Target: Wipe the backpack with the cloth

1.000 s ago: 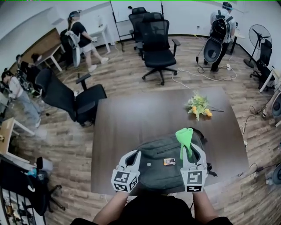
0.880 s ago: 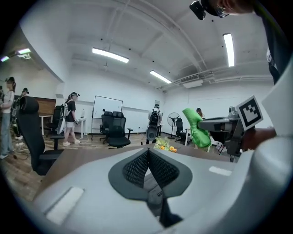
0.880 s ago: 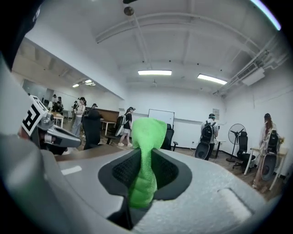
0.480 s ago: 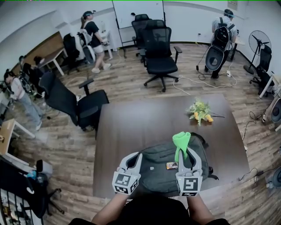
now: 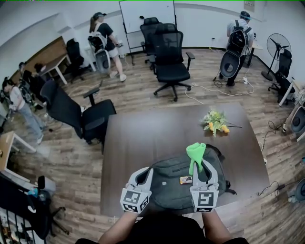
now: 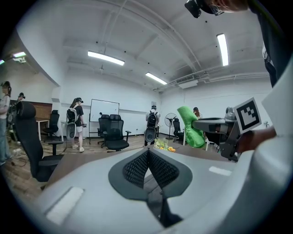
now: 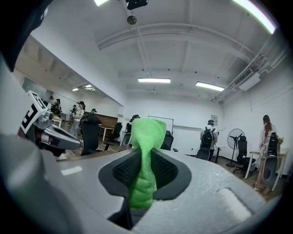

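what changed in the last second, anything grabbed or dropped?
Nothing grabbed or dropped. The right claw nudged slightly left, staying shut on the green cloth above the backpack. The left claw stayed shut and empty. A person in the background walked right toward the whiteboard. Backpack and flowers unmoved on the table.

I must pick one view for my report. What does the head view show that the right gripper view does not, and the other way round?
Only the head view: the backpack lying on the table, and the flowers. Only the right gripper view: the ceiling lights, and, from close up, its jaws shut on the cloth. Both: the green cloth, the left gripper and a whiteboard.
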Demonstrator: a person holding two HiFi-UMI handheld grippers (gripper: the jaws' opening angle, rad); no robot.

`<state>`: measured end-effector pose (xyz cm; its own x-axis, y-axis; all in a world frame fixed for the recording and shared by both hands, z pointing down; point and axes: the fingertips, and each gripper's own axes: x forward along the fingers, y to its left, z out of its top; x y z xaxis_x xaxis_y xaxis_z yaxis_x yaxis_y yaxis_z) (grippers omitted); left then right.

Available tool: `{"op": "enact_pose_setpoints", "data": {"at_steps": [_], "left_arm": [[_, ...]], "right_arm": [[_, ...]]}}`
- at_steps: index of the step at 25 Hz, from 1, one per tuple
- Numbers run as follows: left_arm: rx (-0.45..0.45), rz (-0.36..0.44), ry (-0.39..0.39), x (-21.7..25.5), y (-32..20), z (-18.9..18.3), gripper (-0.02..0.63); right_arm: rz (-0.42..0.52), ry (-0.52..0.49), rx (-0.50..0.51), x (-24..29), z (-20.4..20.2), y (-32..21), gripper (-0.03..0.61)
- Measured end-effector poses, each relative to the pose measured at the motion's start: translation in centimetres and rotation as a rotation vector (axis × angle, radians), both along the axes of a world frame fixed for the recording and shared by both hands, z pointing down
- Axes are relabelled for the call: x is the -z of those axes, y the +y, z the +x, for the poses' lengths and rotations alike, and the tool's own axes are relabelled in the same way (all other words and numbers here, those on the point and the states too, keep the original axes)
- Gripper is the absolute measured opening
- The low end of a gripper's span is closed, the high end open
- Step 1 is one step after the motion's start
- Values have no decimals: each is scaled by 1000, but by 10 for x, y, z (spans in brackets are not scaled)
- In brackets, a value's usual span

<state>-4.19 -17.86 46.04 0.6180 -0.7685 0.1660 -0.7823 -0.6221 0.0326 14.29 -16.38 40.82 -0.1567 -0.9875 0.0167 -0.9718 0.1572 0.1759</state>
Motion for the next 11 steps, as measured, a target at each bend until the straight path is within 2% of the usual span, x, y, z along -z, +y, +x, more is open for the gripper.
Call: {"op": "enact_pose_setpoints", "data": {"at_steps": [11], "left_arm": [[-18,0,-11,-3,9,10,18]], "right_arm": [[3,6,22,0,-4,3,67]]}}
